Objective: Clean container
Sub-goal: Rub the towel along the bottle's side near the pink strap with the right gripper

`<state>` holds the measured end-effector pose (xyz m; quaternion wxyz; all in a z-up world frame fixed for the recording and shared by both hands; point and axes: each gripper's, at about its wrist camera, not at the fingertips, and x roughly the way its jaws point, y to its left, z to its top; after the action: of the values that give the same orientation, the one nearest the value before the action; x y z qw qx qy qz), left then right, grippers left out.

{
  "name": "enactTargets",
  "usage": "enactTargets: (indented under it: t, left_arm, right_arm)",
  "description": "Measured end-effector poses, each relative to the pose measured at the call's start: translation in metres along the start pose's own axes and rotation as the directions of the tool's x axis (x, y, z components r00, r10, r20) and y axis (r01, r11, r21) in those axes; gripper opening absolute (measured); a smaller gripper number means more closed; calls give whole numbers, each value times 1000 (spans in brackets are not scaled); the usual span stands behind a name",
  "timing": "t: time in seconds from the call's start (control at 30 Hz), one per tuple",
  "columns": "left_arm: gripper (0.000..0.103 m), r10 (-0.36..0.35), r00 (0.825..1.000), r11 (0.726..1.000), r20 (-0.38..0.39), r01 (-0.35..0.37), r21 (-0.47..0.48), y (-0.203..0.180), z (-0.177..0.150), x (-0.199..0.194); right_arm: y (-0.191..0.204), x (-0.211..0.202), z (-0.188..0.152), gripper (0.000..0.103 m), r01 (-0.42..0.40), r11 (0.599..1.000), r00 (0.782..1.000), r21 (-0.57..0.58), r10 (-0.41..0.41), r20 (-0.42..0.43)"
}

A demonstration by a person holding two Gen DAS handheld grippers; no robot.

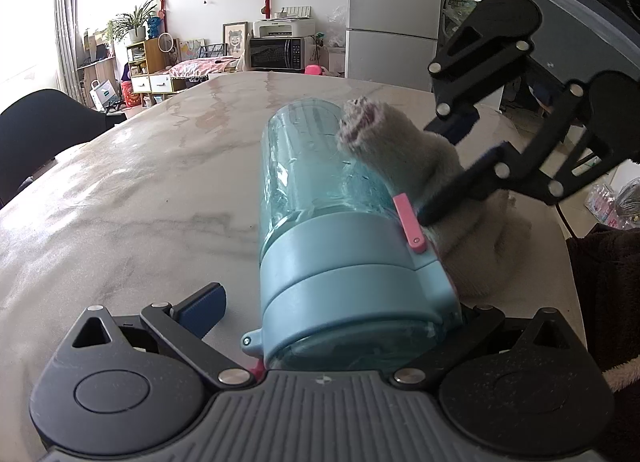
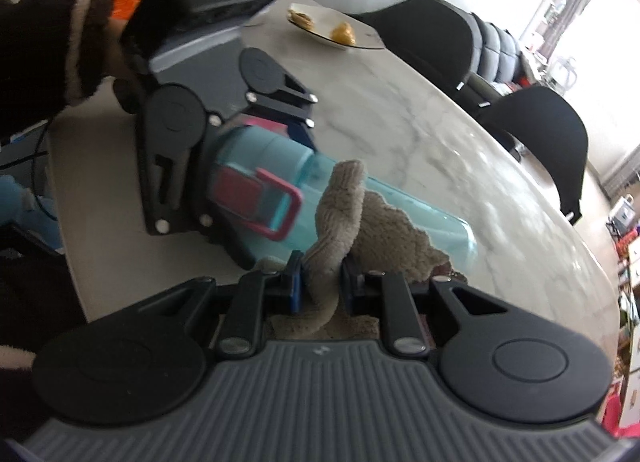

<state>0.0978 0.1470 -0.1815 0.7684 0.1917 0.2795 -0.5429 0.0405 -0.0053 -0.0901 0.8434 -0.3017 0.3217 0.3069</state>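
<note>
Lying on its side on the marble table (image 1: 120, 190), a blue bottle (image 1: 320, 198), lid end gripped by the left gripper (image 1: 340, 326), clear body pointing away across the tabletop; jaws spread wide around the lid, one finger pressed to its far side, the other standing off it in the left wrist view, so hard to tell how firmly held; pinched between the nearly closed jaws of the right gripper (image 2: 320, 282), a beige cloth (image 2: 340, 218), draped against the bottle's clear wall just past the pink latch (image 2: 256, 202); wiping seemingly under way, with the cloth on only one stretch of the wall and the rest of the body, the base and the lid likely still to do; no telling from either view how clean the plastic is; shown by the left wrist view alone, the round lid face and the cloth's folded tip atop the bottle; shown by the right wrist view alone, the latch's loop, a plate (image 2: 332, 28) of food far beyond the bottle, and a fuzzy dark sleeve (image 2: 44, 46) behind the left gripper.
</note>
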Motion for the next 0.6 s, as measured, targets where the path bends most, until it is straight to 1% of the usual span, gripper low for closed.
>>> enactTargets:
  t: [0.1, 0.17, 0.37, 0.47, 0.5, 0.6]
  left_arm:
    - [103, 0, 1000, 1000, 0, 0, 0, 0, 0, 0]
    - [103, 0, 1000, 1000, 0, 0, 0, 0, 0, 0]
    - [103, 0, 1000, 1000, 0, 0, 0, 0, 0, 0]
    - [103, 0, 1000, 1000, 0, 0, 0, 0, 0, 0]
    - [103, 0, 1000, 1000, 0, 0, 0, 0, 0, 0]
    - [103, 0, 1000, 1000, 0, 0, 0, 0, 0, 0]
  right_arm:
    - [-6, 2, -3, 18, -6, 1000, 1000, 15, 6, -7]
    - [-14, 3, -6, 18, 7, 999, 1000, 34, -7, -19]
    - [-43, 8, -19, 18, 98, 988, 994, 119, -91, -62]
    - [-52, 9, -24, 19, 119, 981, 991, 157, -108, -72]
    - [-54, 8, -24, 23, 120, 979, 992, 165, -110, -68]
    - [-56, 1, -25, 53, 139, 972, 990, 189, -135, -33]
